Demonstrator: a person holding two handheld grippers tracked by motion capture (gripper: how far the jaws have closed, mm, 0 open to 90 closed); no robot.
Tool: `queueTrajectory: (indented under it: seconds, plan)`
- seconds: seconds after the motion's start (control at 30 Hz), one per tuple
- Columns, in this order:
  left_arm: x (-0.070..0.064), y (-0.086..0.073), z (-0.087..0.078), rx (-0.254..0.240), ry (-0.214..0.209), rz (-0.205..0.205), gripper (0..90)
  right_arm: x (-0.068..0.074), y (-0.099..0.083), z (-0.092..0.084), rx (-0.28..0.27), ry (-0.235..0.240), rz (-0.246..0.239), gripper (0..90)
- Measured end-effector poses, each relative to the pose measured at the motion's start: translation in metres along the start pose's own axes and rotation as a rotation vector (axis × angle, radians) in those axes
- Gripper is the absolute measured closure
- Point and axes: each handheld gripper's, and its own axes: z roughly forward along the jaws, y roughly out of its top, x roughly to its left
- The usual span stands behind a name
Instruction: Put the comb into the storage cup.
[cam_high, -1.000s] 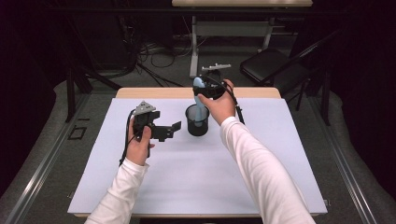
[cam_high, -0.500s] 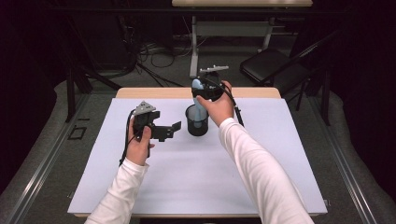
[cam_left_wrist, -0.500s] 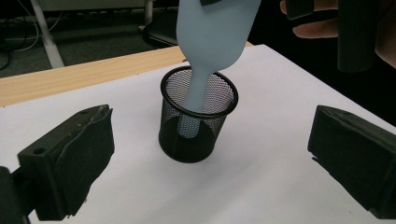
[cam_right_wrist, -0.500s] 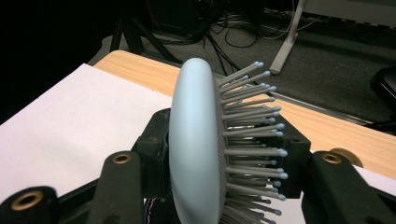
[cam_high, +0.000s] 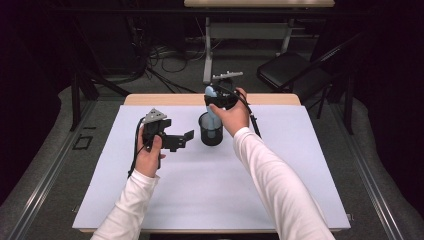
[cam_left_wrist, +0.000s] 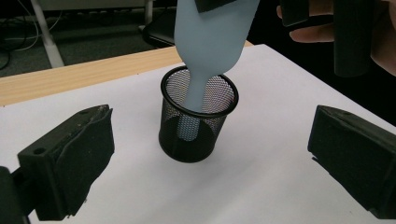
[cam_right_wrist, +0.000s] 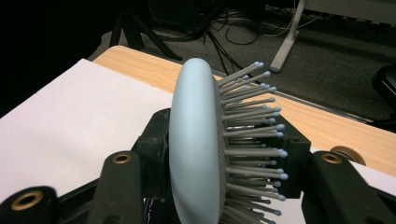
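Right gripper (cam_high: 216, 100) is clamped on the brush (cam_right_wrist: 196, 140) head, handle already in the cup (cam_left_wrist: 198, 119). Lower straight, release once it bottoms out. Left gripper (cam_left_wrist: 205, 158) is wide open, empty; keep it off the cup.

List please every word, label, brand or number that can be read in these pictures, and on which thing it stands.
None: no readable text on the light blue hairbrush, the black mesh cup, the white table cover, the left gripper or the right gripper.
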Motion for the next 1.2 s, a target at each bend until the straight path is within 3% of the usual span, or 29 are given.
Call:
queueTrajectory:
  seconds: [1.2]
  plan:
    - [0.0004, -0.0004, 0.0008, 0.006, 0.000, -0.001, 0.6, 0.0047, -0.0035, -0.0008, 0.011, 0.022, -0.005, 45.5]
